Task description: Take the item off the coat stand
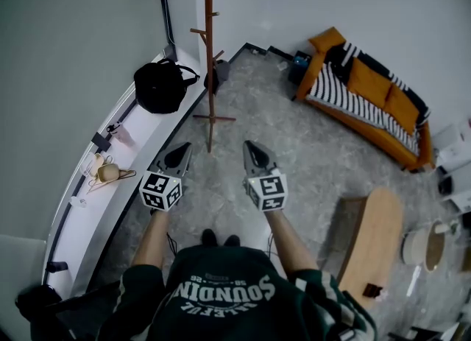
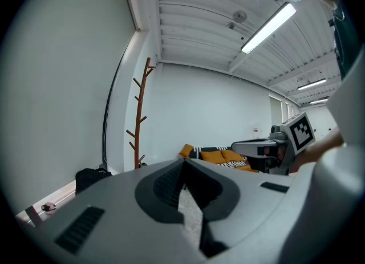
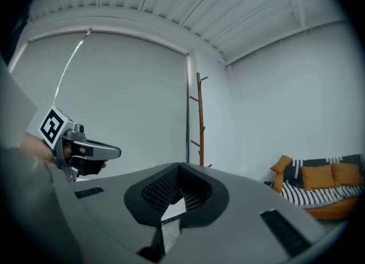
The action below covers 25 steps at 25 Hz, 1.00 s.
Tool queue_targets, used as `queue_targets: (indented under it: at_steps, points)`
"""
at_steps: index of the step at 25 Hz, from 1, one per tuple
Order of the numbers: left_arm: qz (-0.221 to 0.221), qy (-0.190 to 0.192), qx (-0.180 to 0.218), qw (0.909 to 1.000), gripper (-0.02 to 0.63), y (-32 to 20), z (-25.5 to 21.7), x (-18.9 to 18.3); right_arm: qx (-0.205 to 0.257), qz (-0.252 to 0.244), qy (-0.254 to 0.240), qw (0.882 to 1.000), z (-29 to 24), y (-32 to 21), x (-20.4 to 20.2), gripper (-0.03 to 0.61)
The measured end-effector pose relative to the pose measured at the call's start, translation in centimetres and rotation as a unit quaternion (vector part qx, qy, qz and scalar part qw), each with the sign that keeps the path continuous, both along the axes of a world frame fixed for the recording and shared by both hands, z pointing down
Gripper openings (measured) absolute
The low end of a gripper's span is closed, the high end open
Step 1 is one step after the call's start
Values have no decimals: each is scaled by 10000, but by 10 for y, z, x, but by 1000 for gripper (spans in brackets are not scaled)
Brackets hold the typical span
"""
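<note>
Fingers (image 2: 168,186) on your left gripper (image 1: 182,152) and right gripper (image 1: 252,148) are pressed together, pinching nothing, so spread one pair before reaching. At upper centre, well apart, stands the thin brown wooden coat stand (image 1: 210,52). Its upper pegs look bare. A small dark shape (image 1: 221,73) beside a low peg is probably the item, so step closer and lift it upward. The black fabric bag (image 1: 160,86) lies on the white ledge (image 1: 140,155) at the upper left, off the stand.

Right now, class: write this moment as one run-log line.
left gripper: shut, empty | right gripper: shut, empty | coat stand: pegs bare | black bag: on ledge
</note>
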<state>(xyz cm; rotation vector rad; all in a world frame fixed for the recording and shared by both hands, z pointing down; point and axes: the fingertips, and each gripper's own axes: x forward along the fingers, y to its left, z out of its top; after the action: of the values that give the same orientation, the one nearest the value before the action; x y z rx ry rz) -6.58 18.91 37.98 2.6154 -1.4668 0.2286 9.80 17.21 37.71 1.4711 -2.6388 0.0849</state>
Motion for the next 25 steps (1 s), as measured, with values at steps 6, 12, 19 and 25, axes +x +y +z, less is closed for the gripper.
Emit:
queue_targets:
  at_steps: [6, 12, 19, 25]
  points:
    - [-71, -21, -58, 10000, 0, 8, 3, 14, -119, -57, 5, 9999, 10, 7, 14, 0]
    - [-245, -6, -70, 9997, 0, 17, 4, 20, -229, -151, 53, 9996, 15, 13, 24, 0]
    - [-303, 15, -32, 9995, 0, 4, 4, 25, -126, -233, -46, 9996, 13, 4, 27, 0]
    - [-264, 89, -35, 9996, 0, -19, 10, 27, -85, -217, -20, 9997, 16, -19, 24, 0]
